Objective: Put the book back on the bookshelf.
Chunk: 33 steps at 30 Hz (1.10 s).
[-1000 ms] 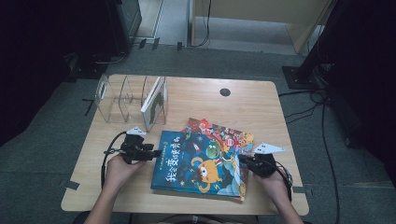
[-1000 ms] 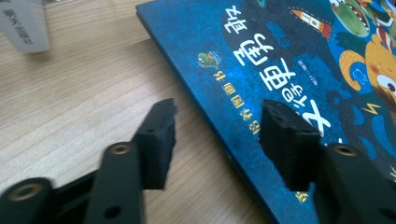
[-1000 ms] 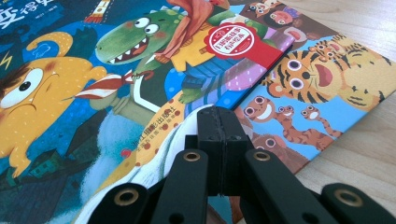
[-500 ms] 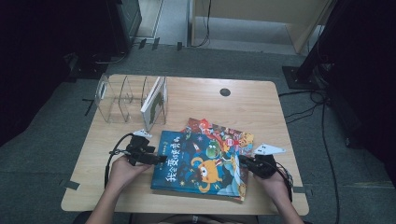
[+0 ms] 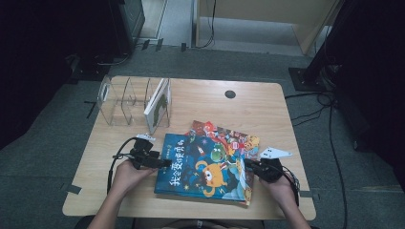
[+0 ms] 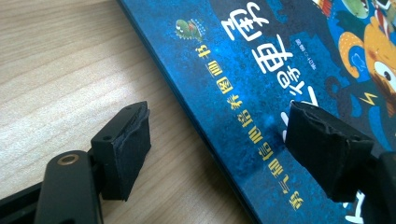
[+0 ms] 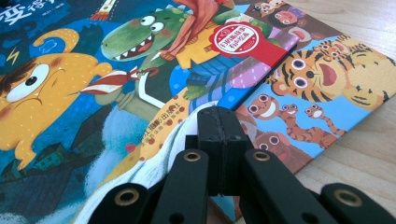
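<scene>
A blue picture book (image 5: 205, 167) lies flat near the table's front, on top of a colourful animal book (image 5: 236, 138). My left gripper (image 5: 165, 162) is at the blue book's left edge. In the left gripper view its jaws have just been opening: the left gripper (image 6: 217, 126) stands open, one pad over the wood, the other above the blue cover (image 6: 261, 70), with the book's edge between them and untouched. My right gripper (image 5: 248, 164) sits at the book's right edge. In the right gripper view the right gripper (image 7: 218, 114) is shut, pads together, low over the blue book (image 7: 70, 93) and the animal book (image 7: 327, 79).
A clear divider rack (image 5: 126, 100) stands at the table's back left with one book (image 5: 160, 102) upright in its right slot. A black round grommet (image 5: 230, 94) sits at the back middle. Bare wood (image 5: 267, 114) lies behind the books. Cables run across the floor to the right.
The left gripper's jaws have spread apart at the blue book's left edge, and that hand shifted slightly. The right hand and both books have stayed put.
</scene>
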Motion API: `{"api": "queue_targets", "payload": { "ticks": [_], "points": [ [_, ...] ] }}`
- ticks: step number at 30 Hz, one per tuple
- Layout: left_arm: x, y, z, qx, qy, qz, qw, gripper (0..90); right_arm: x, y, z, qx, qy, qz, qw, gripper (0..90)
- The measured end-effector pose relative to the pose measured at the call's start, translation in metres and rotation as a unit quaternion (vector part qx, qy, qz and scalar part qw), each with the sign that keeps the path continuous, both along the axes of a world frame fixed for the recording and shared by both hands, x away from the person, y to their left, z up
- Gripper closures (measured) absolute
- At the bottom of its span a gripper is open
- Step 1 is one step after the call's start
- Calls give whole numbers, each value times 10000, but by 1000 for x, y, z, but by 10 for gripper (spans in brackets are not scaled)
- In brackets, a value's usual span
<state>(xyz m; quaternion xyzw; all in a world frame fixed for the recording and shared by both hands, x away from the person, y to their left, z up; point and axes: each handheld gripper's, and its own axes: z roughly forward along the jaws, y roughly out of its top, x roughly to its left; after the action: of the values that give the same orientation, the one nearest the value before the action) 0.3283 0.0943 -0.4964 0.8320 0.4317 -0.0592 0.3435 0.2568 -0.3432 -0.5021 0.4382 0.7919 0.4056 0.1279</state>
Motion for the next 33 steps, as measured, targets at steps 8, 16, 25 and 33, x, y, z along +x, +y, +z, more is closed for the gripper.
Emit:
{"api": "queue_targets", "payload": {
  "ticks": [8, 16, 25, 33],
  "points": [
    [-1, 1, -1, -45, -27, 33, 10000, 225, 0, 0, 0, -8, -11, 10, 10000, 900],
    [-1, -1, -1, -129, 129, 68, 9998, 263, -1, 1, 0, -61, -44, 12, 10000, 900],
    [-1, -4, -1, -155, 96, 79, 9998, 251, -1, 10, 1, -91, -54, 147, 9998, 900],
    [0, -4, -1, -153, 189, 247, 9994, 245, 0, 13, 0, -27, -14, 166, 9999, 900]
  ]
}}
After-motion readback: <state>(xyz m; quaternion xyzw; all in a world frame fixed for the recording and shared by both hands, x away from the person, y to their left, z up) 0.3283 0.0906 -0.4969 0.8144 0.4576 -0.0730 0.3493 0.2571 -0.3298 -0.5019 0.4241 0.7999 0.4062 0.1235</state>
